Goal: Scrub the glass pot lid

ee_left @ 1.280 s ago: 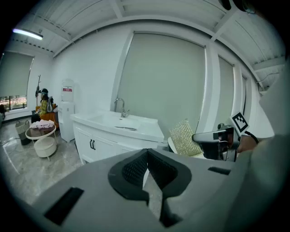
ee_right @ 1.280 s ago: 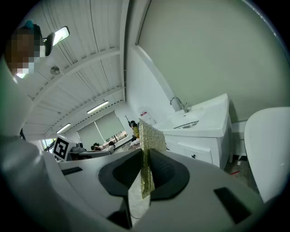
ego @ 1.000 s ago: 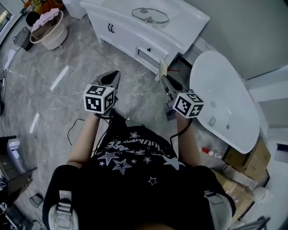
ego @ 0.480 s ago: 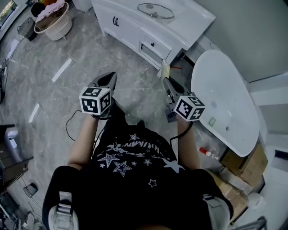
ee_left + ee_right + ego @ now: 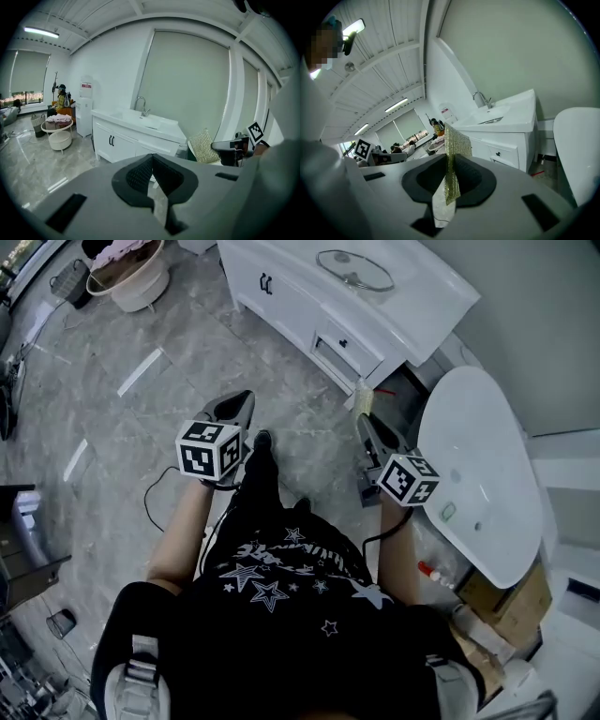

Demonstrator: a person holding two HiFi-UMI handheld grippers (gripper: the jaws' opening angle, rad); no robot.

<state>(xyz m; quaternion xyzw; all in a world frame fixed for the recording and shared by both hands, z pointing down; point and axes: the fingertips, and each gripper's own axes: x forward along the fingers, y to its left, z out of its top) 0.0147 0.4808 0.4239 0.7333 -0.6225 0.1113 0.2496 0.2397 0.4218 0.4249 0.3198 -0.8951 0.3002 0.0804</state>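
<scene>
The glass pot lid (image 5: 354, 270) lies flat on the white vanity counter (image 5: 422, 287) at the top of the head view, well ahead of both grippers. In the right gripper view the lid (image 5: 491, 121) rests by the faucet. My left gripper (image 5: 241, 401) is held over the floor with its jaws shut and nothing between them (image 5: 151, 158). My right gripper (image 5: 365, 421) is shut on a gold scouring pad (image 5: 454, 157), which stands upright between the jaws. The pad (image 5: 363, 397) pokes out towards the vanity.
A white bathtub (image 5: 478, 465) stands to the right, close to the right gripper. Cardboard boxes (image 5: 497, 592) sit behind it. A round basket with cloth (image 5: 127, 277) is at the far left. A cable (image 5: 150, 507) lies on the marble floor.
The person has stepped forward, and a foot now shows between the grippers. The vanity and lid have shifted right in the view. Both grippers keep their hold and state.
</scene>
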